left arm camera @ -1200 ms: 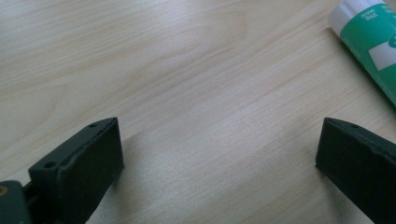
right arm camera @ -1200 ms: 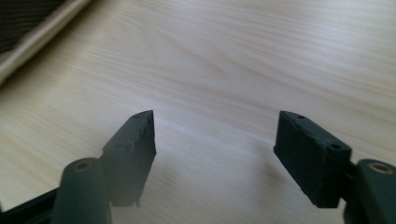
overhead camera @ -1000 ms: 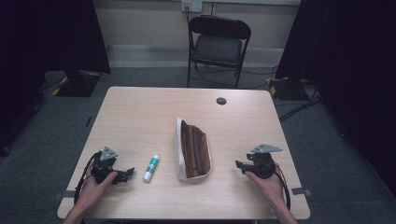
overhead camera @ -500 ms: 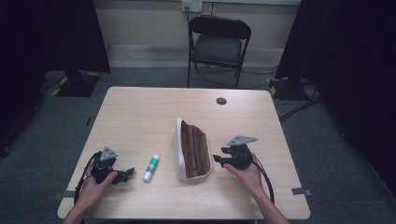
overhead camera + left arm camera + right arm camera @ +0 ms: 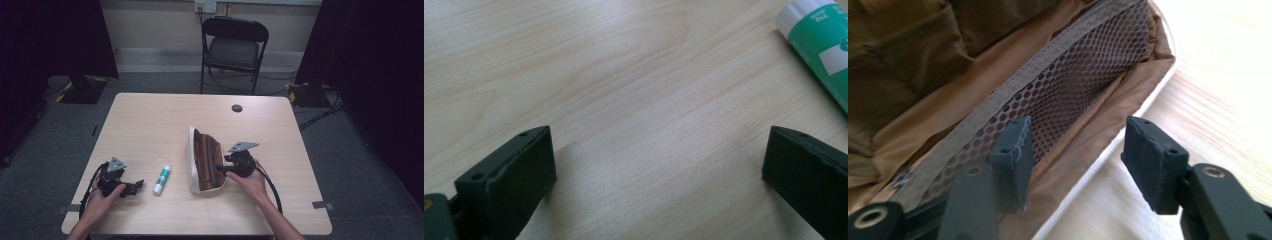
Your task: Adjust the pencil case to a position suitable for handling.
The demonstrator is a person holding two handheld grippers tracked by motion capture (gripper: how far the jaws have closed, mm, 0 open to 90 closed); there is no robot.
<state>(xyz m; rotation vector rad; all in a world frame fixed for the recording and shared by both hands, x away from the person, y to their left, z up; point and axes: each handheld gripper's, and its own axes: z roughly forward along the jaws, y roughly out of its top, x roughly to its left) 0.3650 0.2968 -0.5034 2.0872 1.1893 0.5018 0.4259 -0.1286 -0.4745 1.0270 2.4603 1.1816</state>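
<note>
A white pouch (image 5: pixel 202 160) with brown lining lies open in the middle of the wooden table (image 5: pixel 150 120). My right gripper (image 5: pixel 222 167) is at its right rim. In the right gripper view the gripper (image 5: pixel 1078 150) is open and straddles the white rim (image 5: pixel 1128 120). One jaw stands inside over the mesh pocket (image 5: pixel 1073 85), the other outside, and neither pad presses on the fabric. A green and white glue stick (image 5: pixel 161 180) lies left of the pouch. My left gripper (image 5: pixel 136 186) rests on the table just left of it, open wide (image 5: pixel 659 165) over bare wood, with the glue stick (image 5: pixel 819 45) beyond its right jaw.
A small black round cap (image 5: pixel 237 108) sits in the table near its far edge. A black folding chair (image 5: pixel 232 45) stands behind the table. Cables trail from both grippers toward the near edge.
My right gripper has moved left across the table from the right side up to the pouch's rim. The left gripper, the glue stick and the pouch have stayed put.
</note>
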